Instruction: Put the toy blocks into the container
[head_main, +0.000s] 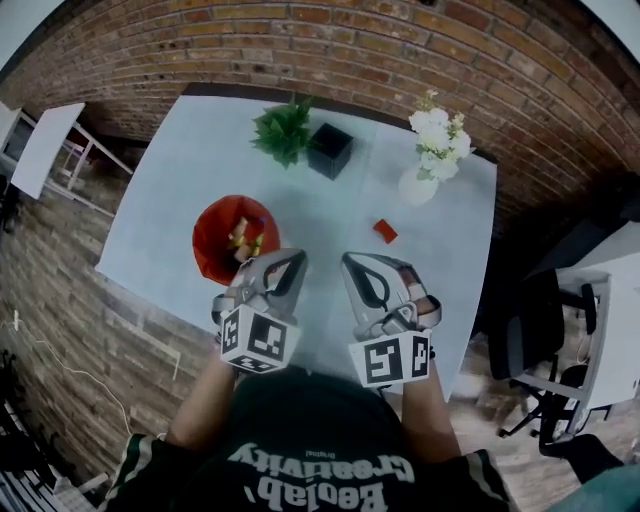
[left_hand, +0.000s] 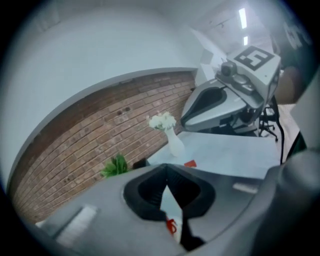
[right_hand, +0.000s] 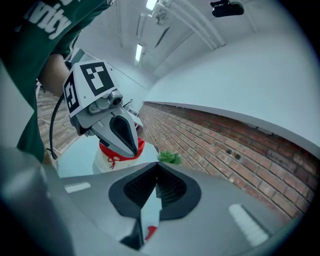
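The red container (head_main: 215, 235) stands at the table's left with several toy blocks (head_main: 245, 240) inside. In the right gripper view the container (right_hand: 107, 160) shows a white outside with a red rim and bow. One red block (head_main: 385, 231) lies alone on the table (head_main: 190, 160), right of centre, and the left gripper view has this block (left_hand: 190, 163) near the vase. My left gripper (head_main: 297, 259) hovers just right of the container, jaws shut and empty. My right gripper (head_main: 349, 262) hangs beside it, short of the red block, jaws together with nothing held.
A green plant (head_main: 284, 130) and a black cube pot (head_main: 329, 150) stand at the table's far middle. A white vase with flowers (head_main: 432, 160) sits far right. A brick wall (head_main: 420, 50) runs behind. An office chair (head_main: 545, 330) is off the table's right edge.
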